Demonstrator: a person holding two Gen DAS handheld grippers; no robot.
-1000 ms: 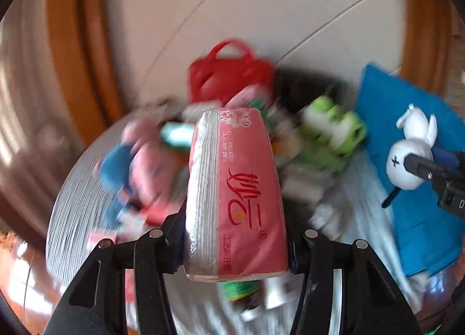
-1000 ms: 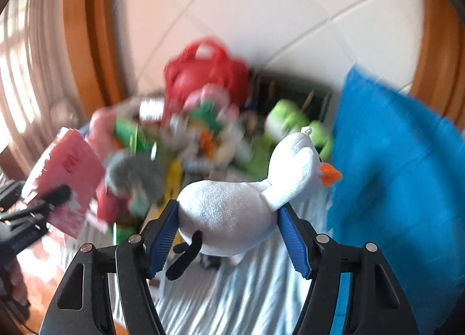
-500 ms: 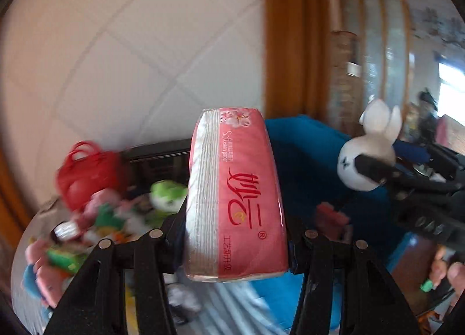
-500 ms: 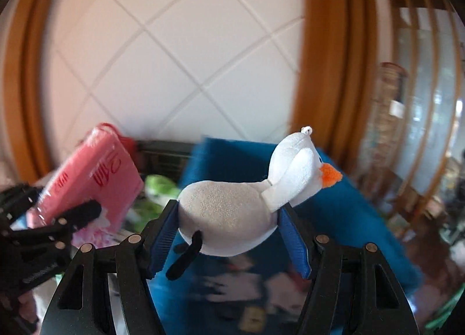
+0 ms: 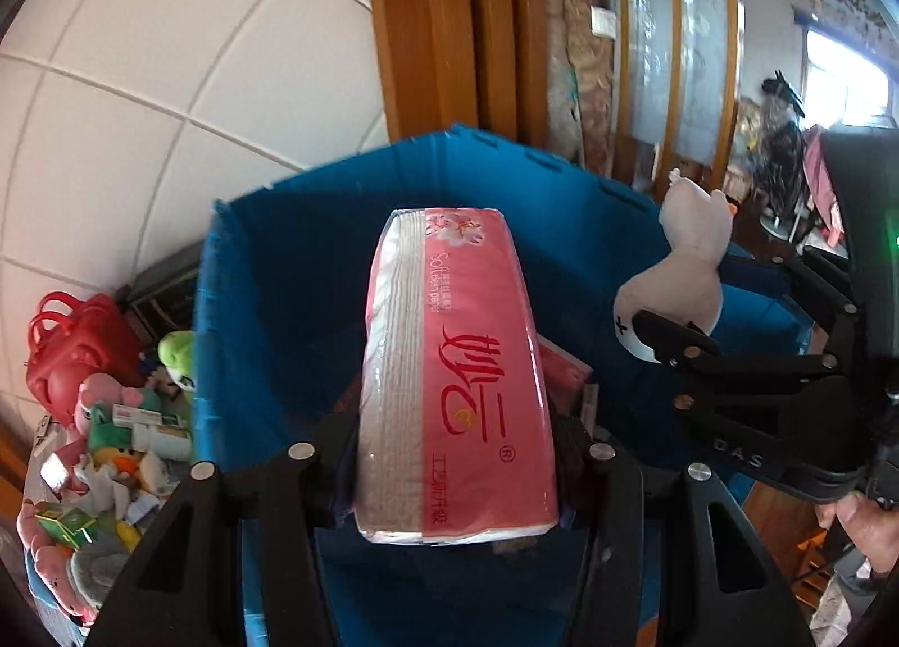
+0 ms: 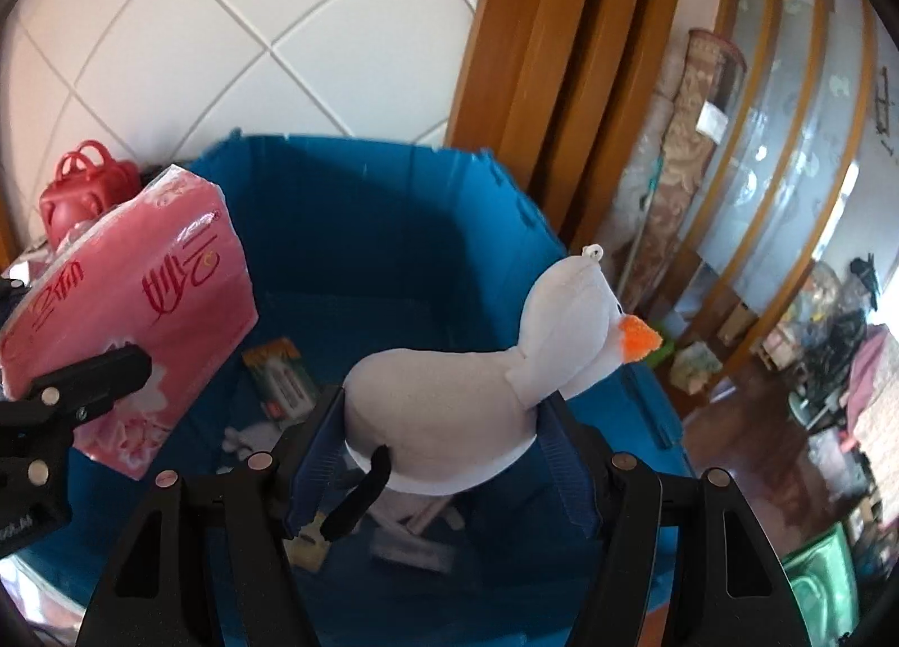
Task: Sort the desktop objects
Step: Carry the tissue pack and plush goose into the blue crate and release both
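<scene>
Tissue pack (image 5: 458, 383): one, pink wrapper, red lettering, white paper edge along left side; clamped between left gripper (image 5: 449, 456) fingers, above blue bin (image 5: 269, 276) interior. Plush toy (image 6: 477, 383): one, white body, orange nose, black arm; clamped by right gripper (image 6: 444, 450), above bin near right wall.

White tiled wall (image 5: 168, 102) with grey grout lines fills left and upper part of both views. Orange-brown wooden door frame (image 5: 444, 23) runs vertically beside tiles. Right of frame: frosted glass panels (image 6: 786, 102) in curved wooden strips, patterned rolled rug (image 6: 682, 141) leaning upright against them. Dark reddish wooden floor (image 6: 747, 422) lower right. Bright window (image 5: 843, 74) at far right, daylight entering; cluttered room corner below it, details blurred.
</scene>
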